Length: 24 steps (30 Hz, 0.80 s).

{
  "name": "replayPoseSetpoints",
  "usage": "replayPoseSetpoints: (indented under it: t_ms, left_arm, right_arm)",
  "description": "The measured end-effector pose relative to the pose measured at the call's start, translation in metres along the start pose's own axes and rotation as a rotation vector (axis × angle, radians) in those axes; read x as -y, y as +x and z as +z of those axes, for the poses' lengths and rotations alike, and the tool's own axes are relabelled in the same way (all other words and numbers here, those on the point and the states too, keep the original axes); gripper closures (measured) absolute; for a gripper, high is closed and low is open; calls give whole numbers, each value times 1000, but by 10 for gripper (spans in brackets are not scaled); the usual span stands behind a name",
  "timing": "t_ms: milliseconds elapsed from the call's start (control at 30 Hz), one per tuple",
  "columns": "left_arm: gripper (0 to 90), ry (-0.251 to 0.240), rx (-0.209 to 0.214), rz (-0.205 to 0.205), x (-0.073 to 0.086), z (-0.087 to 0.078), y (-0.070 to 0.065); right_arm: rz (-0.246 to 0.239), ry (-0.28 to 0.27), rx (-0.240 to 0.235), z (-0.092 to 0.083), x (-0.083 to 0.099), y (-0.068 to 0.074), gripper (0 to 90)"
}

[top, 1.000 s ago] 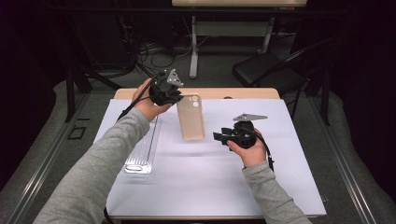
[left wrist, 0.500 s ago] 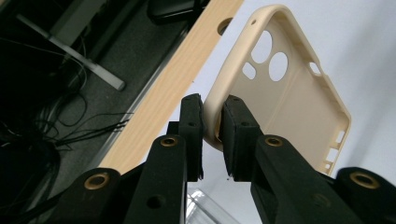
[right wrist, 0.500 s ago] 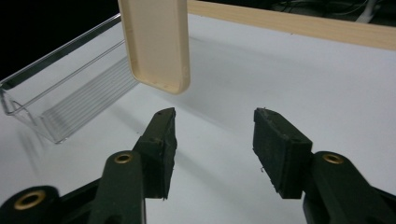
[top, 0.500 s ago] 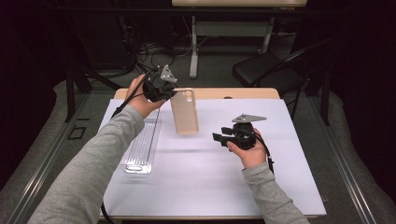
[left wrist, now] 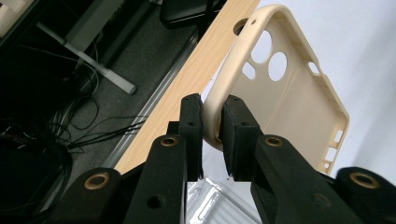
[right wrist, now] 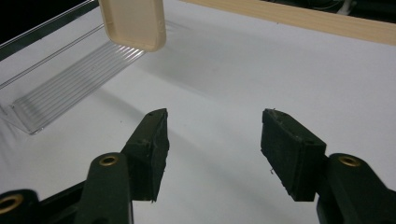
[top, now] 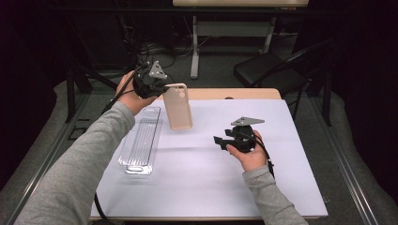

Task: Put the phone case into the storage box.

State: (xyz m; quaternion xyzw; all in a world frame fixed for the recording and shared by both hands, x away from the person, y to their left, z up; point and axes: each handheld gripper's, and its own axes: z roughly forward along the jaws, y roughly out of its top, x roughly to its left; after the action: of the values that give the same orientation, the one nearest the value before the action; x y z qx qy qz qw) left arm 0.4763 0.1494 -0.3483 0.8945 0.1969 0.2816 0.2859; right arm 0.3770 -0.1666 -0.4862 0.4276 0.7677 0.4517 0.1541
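A beige phone case (top: 178, 107) hangs in the air above the far left of the white table, its camera holes uppermost. My left gripper (top: 165, 89) is shut on the case's top corner rim (left wrist: 289, 98), one pad (left wrist: 192, 121) on each side of it. My right gripper (top: 219, 140) hovers low over the table's middle right, pointing left. Its jaws (right wrist: 212, 140) have just been opening, and nothing is between them. The case's lower end (right wrist: 133, 23) shows beyond them.
A clear ribbed plastic tray (top: 141, 140) lies on the white cover (top: 211, 187) at the left, just under the case. The wooden table edge (top: 234, 93) runs along the back. A black chair (top: 267, 70) and cables stand on the floor behind.
The left hand has carried the phone case leftward and slightly up. The right gripper's jaws stand wider apart; that hand has stayed put.
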Motion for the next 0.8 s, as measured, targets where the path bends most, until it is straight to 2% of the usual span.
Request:
replayPoseSetpoints:
  t_ms: [233, 600, 800]
  left_arm:
    - [799, -21, -3, 3, 7, -5, 9]
    - [798, -38, -10, 23, 20, -13, 23]
    - [798, -48, -14, 22, 26, -17, 29]
  right_arm:
    - [20, -36, 44, -7, 0, -5, 373]
    - [62, -49, 108, -15, 5, -15, 149]
    - [80, -49, 160, -18, 5, -15, 134]
